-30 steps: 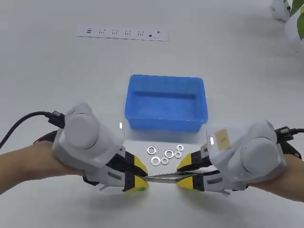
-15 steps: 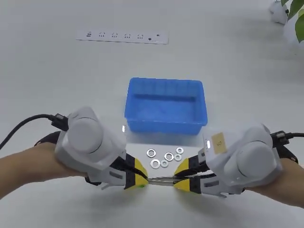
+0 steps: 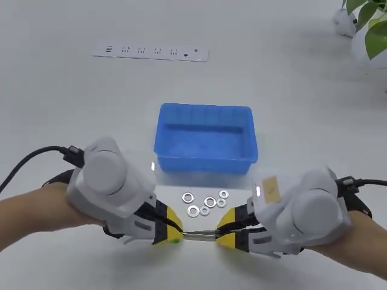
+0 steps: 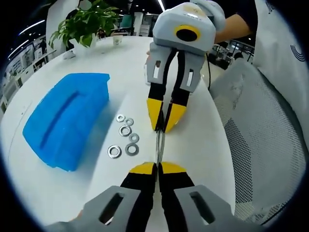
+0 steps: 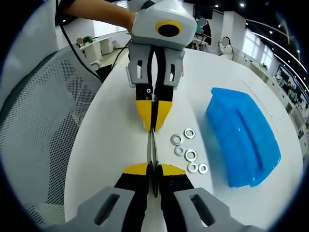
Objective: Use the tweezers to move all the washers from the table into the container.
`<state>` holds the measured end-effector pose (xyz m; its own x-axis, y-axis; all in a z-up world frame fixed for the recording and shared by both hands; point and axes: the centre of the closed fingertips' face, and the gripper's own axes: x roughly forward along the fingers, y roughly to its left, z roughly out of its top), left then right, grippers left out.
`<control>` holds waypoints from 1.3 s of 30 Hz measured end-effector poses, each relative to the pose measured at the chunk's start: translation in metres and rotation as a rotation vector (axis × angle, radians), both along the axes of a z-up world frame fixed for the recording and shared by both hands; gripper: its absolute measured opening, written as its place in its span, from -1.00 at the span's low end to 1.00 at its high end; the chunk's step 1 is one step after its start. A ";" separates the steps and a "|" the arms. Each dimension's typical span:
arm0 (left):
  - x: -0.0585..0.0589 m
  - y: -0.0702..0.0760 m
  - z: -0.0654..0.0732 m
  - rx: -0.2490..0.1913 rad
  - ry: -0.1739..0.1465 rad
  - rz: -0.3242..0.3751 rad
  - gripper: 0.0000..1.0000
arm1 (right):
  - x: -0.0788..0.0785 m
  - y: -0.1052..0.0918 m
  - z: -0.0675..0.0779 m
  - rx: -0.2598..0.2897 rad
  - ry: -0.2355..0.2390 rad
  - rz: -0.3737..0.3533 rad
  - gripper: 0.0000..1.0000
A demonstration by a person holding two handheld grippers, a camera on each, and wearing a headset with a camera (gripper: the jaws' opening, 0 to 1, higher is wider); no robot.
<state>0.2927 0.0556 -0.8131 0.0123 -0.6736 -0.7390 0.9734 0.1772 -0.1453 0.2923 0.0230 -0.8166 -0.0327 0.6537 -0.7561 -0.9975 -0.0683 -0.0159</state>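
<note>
Head view, left to right: a black cable [image 3: 30,158] ran to the left gripper [image 3: 171,232], held low over the white table [image 3: 60,109]. Its yellow-tipped jaws were closed together on one end of the tweezers [image 3: 198,234]. The tweezers lay level between the two grippers, close to the table surface; contact with the table could not be confirmed. The right gripper [image 3: 222,231] faced the left one, jaws likewise closed, clamping the opposite end of the tweezers.

Six washers [image 3: 205,203] lay in a loose cluster on the table just beyond the tweezers, between the tweezers and the blue container [image 3: 202,164]. No washer was visible inside the container. A white power strip [image 3: 150,52] lay at the far side of the table, and a green plant [image 3: 366,18] stood at the far right.

Left gripper view: the left gripper [image 4: 157,169] was pinched on the tweezers [image 4: 159,145], which ran straight ahead into the right gripper [image 4: 165,116]. The washers [image 4: 124,140] lay left of the tweezers, beside the container [image 4: 63,121].

Right gripper view: the right gripper [image 5: 153,169] gripped the tweezers [image 5: 151,145], which led to the left gripper [image 5: 152,116]. The washers [image 5: 188,150] lay to the right, near the container [image 5: 246,140].
</note>
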 end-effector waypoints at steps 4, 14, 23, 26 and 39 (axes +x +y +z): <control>-0.005 0.000 0.003 0.022 -0.007 -0.026 -0.88 | -0.002 0.001 0.000 0.005 -0.002 -0.002 -0.83; -0.007 0.001 0.021 0.022 -0.017 -0.027 -0.88 | -0.005 0.003 0.006 0.029 -0.043 0.024 -0.86; -0.012 0.011 0.031 0.063 -0.041 -0.051 -0.89 | -0.009 0.015 0.010 0.088 -0.050 0.013 -0.87; -0.011 0.014 0.038 0.061 -0.048 -0.048 -0.89 | -0.008 0.019 0.012 0.112 -0.046 0.004 -0.88; -0.008 0.027 0.036 0.095 -0.042 -0.016 -0.77 | -0.004 0.030 0.025 0.243 0.007 -0.035 -0.89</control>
